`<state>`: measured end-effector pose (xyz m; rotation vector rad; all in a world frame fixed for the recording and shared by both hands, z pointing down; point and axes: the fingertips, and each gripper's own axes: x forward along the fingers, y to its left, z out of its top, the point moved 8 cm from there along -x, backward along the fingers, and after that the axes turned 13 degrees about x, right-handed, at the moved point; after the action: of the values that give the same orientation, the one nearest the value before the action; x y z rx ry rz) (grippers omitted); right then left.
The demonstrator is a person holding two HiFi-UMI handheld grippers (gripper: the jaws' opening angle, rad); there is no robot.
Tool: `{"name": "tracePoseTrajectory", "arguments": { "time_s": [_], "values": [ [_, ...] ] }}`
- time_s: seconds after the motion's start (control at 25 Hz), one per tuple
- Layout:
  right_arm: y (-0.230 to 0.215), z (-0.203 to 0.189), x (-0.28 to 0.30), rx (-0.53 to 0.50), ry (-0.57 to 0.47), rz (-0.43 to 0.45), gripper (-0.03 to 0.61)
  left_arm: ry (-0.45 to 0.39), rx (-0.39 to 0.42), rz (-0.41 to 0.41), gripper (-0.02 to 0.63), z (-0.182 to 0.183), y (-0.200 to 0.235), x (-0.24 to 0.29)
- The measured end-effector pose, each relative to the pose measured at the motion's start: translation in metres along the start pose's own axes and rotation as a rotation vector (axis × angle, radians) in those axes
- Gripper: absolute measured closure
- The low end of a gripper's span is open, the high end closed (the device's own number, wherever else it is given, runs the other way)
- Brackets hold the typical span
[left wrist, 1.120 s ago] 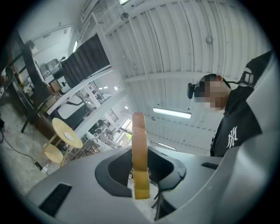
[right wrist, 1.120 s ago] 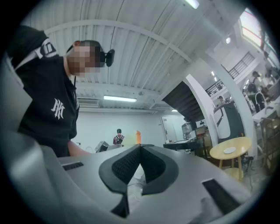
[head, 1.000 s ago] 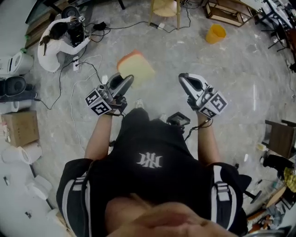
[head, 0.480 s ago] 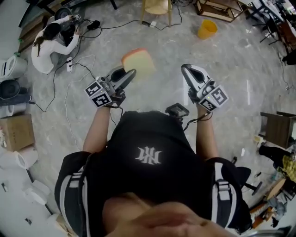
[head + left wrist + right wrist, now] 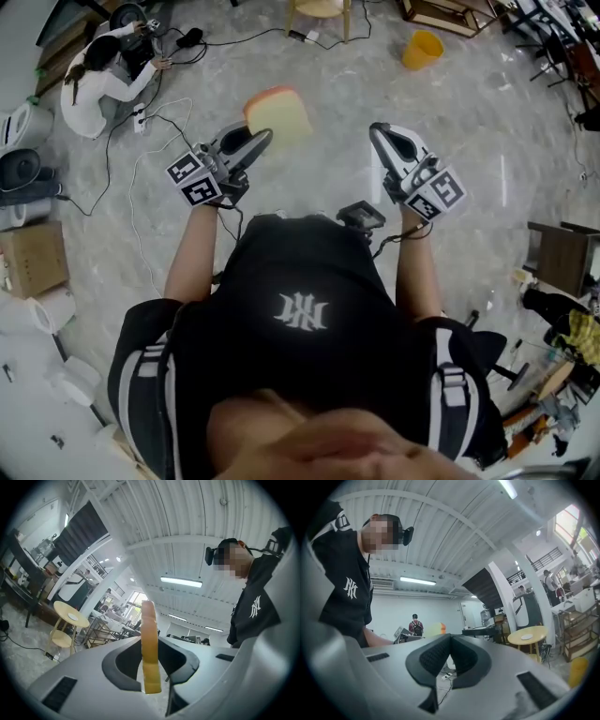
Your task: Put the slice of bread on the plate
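A pale yellow slice of bread (image 5: 277, 114) with a brown crust is held up in the air over the floor. My left gripper (image 5: 263, 141) is shut on its near edge. In the left gripper view the bread (image 5: 150, 644) stands edge-on and upright between the two pads. My right gripper (image 5: 378, 132) is level with it to the right, shut and empty, well apart from the bread. The right gripper view shows its tips (image 5: 451, 637) meeting, with the bread (image 5: 436, 629) small in the distance. A round wooden side table (image 5: 528, 635) carries a small white disc.
Marble floor lies below. A yellow bucket (image 5: 421, 49) and a wooden stool (image 5: 320, 11) stand at the far side. A person in white (image 5: 94, 80) crouches far left among cables (image 5: 155, 122). A cardboard box (image 5: 33, 259) sits left and dark furniture (image 5: 562, 261) right.
Both grippers have drifted slightly up the head view. The left one still carries the bread. Neither grip has changed.
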<state>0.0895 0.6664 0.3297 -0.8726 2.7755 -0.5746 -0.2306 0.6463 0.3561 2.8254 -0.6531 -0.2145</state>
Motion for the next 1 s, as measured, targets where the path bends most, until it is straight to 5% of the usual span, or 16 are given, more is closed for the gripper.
{"name": "tracePoseTrajectory", "arguments": {
  "time_s": [1.0],
  "values": [
    [-0.021,-0.001,-0.062,-0.007,0.034,0.079,0.575,0.006,0.052,0.086,0.508,-0.009,-0.057,0.038]
  ]
}}
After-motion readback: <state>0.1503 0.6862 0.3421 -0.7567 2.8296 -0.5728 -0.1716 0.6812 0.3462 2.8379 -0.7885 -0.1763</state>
